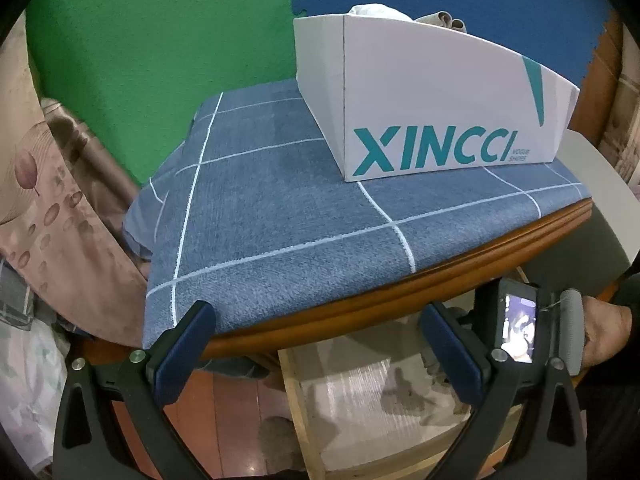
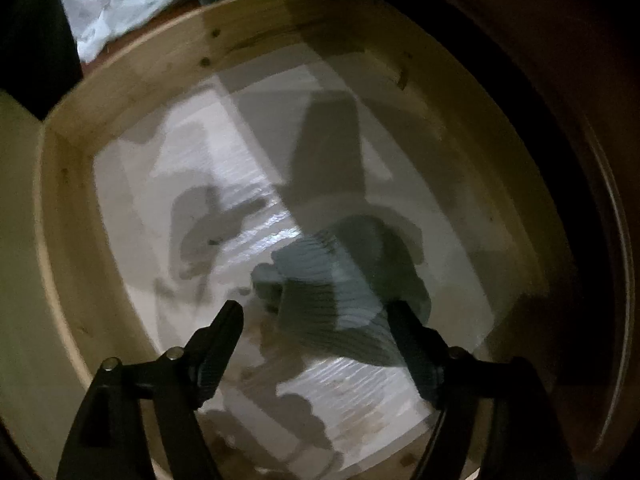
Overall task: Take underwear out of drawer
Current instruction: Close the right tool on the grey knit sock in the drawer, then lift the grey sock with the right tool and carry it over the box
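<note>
Seen from straight above in the right wrist view, a pale teal ribbed piece of underwear lies crumpled on the white liner of the open wooden drawer. My right gripper hangs over it, open, one finger on each side; the right fingertip is at the cloth's edge and the left one stands clear. My left gripper is open and holds nothing, in front of the table's rim and above the drawer. A hand holds the other gripper at the right.
A white XINCCI shoebox with folded cloth inside stands on the blue checked tablecloth. Pink patterned fabric hangs at the left. Green and blue foam mats cover the wall behind. The drawer's inside is dim and shadowed.
</note>
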Tool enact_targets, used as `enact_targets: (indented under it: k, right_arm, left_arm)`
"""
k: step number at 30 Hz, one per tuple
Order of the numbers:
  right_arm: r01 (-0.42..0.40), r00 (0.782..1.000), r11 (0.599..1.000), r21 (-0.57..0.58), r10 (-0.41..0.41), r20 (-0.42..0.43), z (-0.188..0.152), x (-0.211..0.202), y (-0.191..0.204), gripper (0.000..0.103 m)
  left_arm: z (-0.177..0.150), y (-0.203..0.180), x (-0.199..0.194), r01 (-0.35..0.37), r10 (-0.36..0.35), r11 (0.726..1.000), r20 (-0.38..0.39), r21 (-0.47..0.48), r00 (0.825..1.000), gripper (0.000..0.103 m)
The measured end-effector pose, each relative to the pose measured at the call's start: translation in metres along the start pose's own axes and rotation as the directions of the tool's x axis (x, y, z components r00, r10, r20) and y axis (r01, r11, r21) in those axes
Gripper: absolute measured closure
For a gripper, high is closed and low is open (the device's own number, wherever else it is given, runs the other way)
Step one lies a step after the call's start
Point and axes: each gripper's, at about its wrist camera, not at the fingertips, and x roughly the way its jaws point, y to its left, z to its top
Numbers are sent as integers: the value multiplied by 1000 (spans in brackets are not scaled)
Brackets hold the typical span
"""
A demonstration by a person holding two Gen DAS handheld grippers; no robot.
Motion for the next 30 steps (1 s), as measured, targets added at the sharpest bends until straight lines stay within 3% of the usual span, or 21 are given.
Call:
enact_targets:
  k: [5,10,14,17,18,19,20,26,30]
  right_arm:
    - [110,993,993,-32,-111,-47,3,19,-3,19]
    - [44,998,999,18,-44,-38,3,24,-21,10]
    - [27,999,1000,12,-27,-37,3,27,-28,10]
    - [16,999,1000,24,-14,-51,3,30,-35,21]
    - [22,998,999,29,-21,-55,1,28,-37,35]
    - [40,997,999,31,-38,-62,0,26,-36,55]
    - [65,996,998,22,-63,-71,-3,24,-37,65]
    - [-19,994,993,114,31,-103,-18,16,-45,72]
    - [-90,992,982,164,104,-76,-37,-3,-43,73]
  left_arm:
    - [0,-3,2,-7,7,1000,-4,12,1000,1]
    - [-1,-5,3,-11,11,1000,-5,19,1000,1]
    - [-1,-4,3,-13,13,1000,-4,22,1000,1]
    - [-1,-3,4,-16,16,1000,-3,25,1000,1]
    - [-1,-4,4,-17,17,999,-2,27,1000,1]
    - [-1,-3,4,-18,18,999,-2,29,1000,1]
    - [-1,-3,4,-18,18,999,-2,30,1000,1]
    - [-1,-3,4,-16,16,1000,-1,27,1000,1]
    - [0,-3,5,-17,17,1000,-1,23,1000,1]
